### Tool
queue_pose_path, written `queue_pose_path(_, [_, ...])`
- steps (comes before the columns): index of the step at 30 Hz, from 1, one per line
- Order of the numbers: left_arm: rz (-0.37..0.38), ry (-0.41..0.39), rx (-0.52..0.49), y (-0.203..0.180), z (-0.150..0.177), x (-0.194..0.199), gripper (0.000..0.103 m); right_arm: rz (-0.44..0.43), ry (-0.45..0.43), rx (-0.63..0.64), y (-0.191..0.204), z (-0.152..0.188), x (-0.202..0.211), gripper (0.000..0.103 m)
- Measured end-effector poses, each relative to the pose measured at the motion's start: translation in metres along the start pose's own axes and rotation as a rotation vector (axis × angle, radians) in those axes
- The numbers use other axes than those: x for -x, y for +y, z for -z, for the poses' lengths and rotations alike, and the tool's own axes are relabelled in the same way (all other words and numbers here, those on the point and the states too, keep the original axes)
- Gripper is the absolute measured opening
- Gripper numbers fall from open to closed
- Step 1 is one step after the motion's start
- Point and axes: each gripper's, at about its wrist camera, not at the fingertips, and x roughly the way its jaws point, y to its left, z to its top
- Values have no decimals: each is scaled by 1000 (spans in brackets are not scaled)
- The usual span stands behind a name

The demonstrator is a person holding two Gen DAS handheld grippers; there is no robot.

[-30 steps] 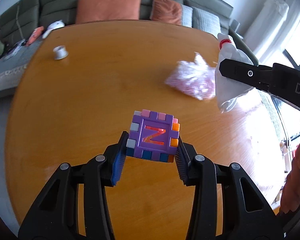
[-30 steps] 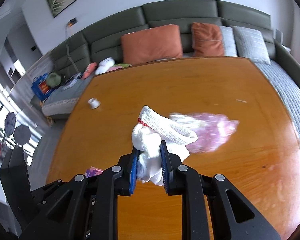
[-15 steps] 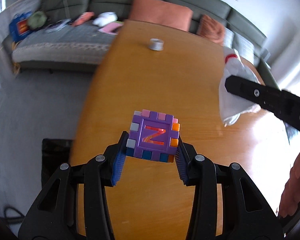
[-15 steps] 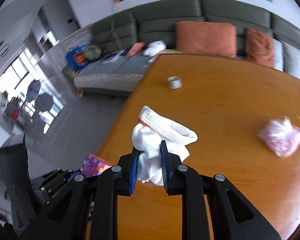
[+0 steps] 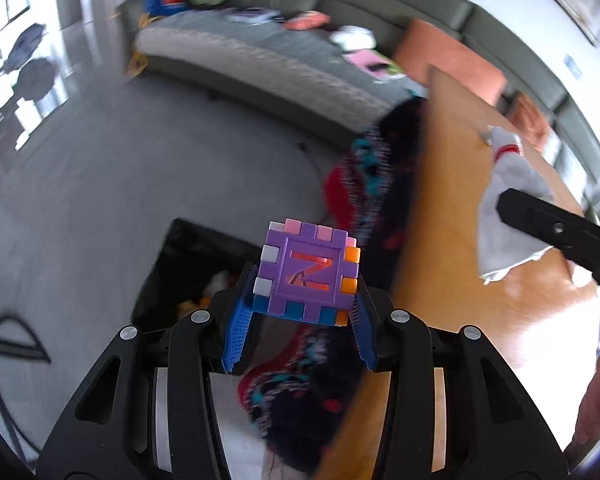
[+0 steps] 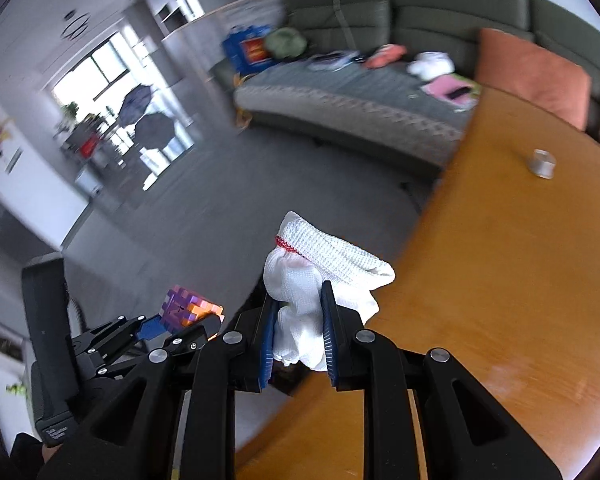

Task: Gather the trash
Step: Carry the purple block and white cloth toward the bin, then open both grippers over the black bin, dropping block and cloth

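Purple cube pinched tight in my left gripper; black bin sits just below, left. Right gripper clamps white glove, farther away, by table edge.

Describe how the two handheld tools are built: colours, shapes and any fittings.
Both the left tool and right tool have matte black angular frames with triangular cut-outs and silver round bolts. Their fingers carry blue ribbed pads. No cables show.

My left gripper matte black w/ silver screws, blue ribbed pads, triangular cutouts in arms, right gripper same build, black handle w/ small white print
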Motion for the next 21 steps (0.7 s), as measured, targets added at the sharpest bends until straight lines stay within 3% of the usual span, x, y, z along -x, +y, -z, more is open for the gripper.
queue_pose_path(7, [-98,22,111,66,4,-4,44,-98,64,90,64,-18,-48,22])
queue_pose_path(9, [-125,35,137,81,3,-8,44,-105,115,133,85,-25,-67,40])
queue_pose_path(10, [-139,51,143,88,3,-11,47,-71,118,152,93,-27,-74,60])
queue_pose_path(12, [-207,73,167,101,0,-16,99,-40,87,183,105,-31,-79,63])
queue_pose_path(14, [-222,50,203,111,-1,-12,97,-44,83,199,111,-31,-80,63])
queue_pose_path(21, [-242,86,264,133,4,-20,97,-62,106,188,104,-32,-85,63])
